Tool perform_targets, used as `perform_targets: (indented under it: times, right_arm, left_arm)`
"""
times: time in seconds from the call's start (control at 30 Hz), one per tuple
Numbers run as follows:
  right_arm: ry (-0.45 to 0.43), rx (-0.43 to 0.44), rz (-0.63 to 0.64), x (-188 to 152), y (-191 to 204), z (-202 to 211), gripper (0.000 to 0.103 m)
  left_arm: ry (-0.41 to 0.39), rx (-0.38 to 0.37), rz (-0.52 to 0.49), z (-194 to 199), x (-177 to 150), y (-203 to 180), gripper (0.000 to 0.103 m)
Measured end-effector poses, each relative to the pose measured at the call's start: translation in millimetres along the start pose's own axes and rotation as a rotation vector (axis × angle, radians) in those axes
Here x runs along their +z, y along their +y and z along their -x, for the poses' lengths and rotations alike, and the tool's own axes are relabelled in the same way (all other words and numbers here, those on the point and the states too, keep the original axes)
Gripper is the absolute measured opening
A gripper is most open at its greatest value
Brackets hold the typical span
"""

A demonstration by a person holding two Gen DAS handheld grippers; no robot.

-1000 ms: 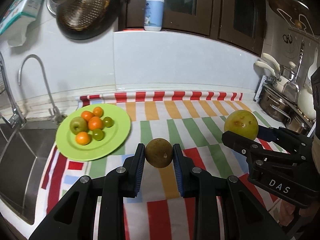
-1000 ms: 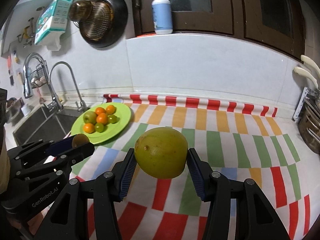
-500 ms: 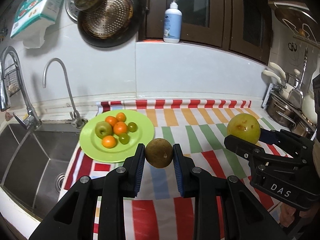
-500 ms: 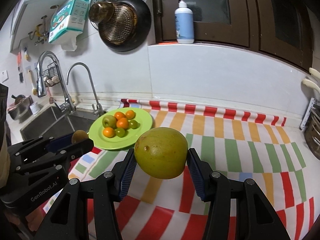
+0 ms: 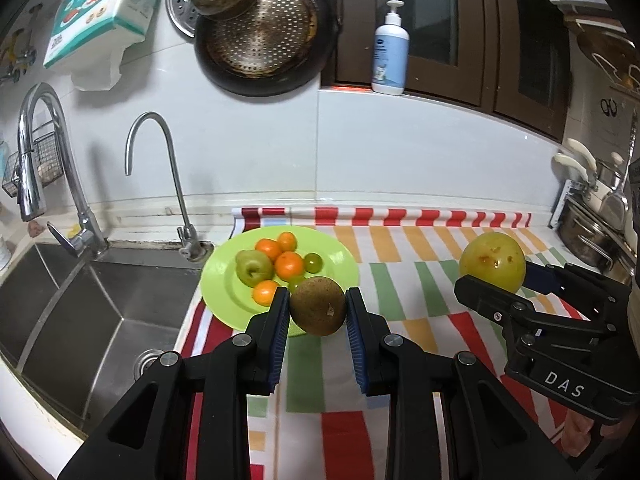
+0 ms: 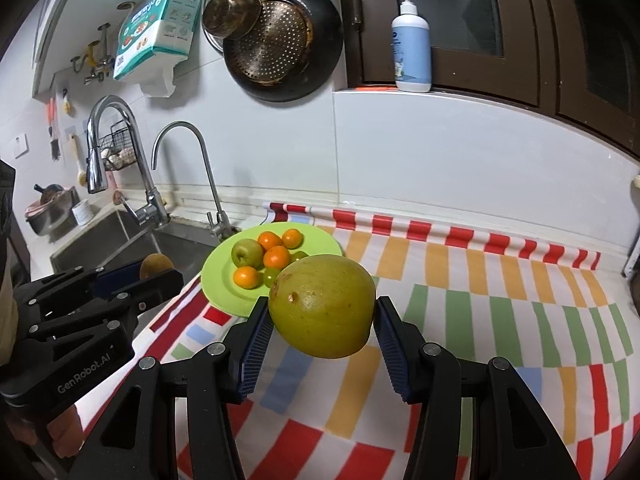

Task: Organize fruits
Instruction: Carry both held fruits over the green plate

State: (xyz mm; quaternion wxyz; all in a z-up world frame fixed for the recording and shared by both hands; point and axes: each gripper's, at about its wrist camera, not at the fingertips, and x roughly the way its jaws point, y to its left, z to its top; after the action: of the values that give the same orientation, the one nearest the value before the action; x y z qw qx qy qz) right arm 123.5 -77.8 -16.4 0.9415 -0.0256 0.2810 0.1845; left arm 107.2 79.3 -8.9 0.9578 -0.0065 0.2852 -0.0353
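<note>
Two fruits held: L gripper (image 5: 318, 312) brown fruit (image 5: 318, 306), R gripper (image 6: 322, 320) yellow-green fruit (image 6: 322, 311).

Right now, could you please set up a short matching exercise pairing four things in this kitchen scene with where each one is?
Things:
1. brown fruit
2. large yellow-green fruit
3. green apple
4. pump bottle

Places:
A. on the green plate, beside the oranges
B. clamped in the right gripper
C. on the ledge by the dark cabinet
D. clamped in the left gripper

Pairs: 1-D, 2-B, 3-A, 4-C
</note>
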Motion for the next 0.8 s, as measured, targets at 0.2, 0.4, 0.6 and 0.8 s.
perform_targets:
  times: [0.2, 0.4, 0.6, 0.8]
  right_arm:
    - [0.002, 0.009, 0.007, 8.7, 7.3, -15.0, 0.052]
    - [0.013, 0.023, 0.017, 16.7, 12.3, -37.5, 0.053]
    - [0.026, 0.04, 0.027, 23.2, 15.7, -64.4, 0.052]
    - [0.059, 0.063, 0.041, 27.3, 19.4, -95.4, 0.052]
  left_arm:
    - [-0.001, 0.019, 0.0, -12.3, 6.2, 13.7, 0.028]
    - [-0.001, 0.037, -0.018, -28.1, 12.0, 24.7, 0.028]
    - [0.022, 0.054, -0.025, -50.4, 13.6, 37.2, 0.028]
    - [0.056, 0.073, -0.022, -78.2, 11.7, 51.2, 0.028]
